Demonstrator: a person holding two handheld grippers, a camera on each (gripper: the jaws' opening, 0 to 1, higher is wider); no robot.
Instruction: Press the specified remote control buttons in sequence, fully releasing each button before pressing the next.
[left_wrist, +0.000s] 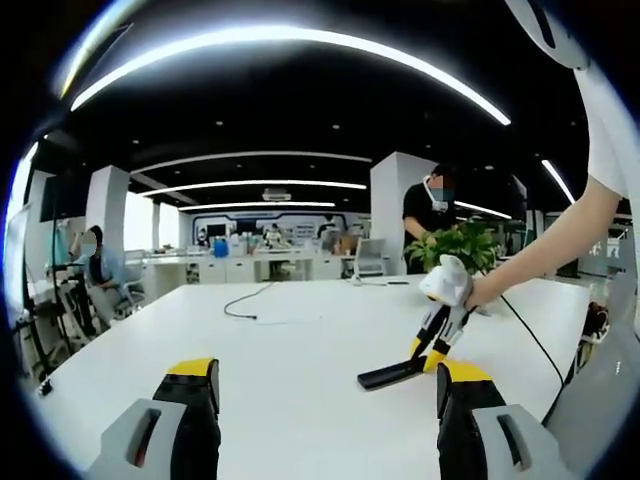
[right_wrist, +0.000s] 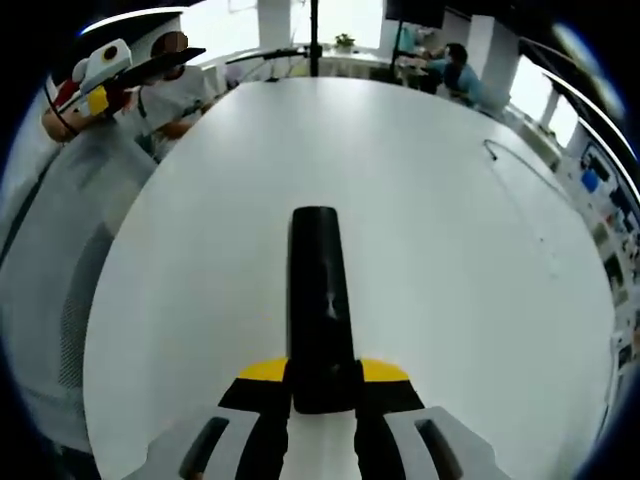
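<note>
My right gripper (right_wrist: 322, 400) pinches the remote (right_wrist: 320, 300) by its near end, flat on the desk (right_wrist: 450, 250); left gripper (left_wrist: 325, 400) spread, near the remote. I'd press straight down, then lift fully.

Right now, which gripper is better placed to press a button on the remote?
Left, probably. The right gripper is shut on the remote, holding it over the white table, so it's occupied. The left gripper is open and empty, though some way from the remote.
</note>
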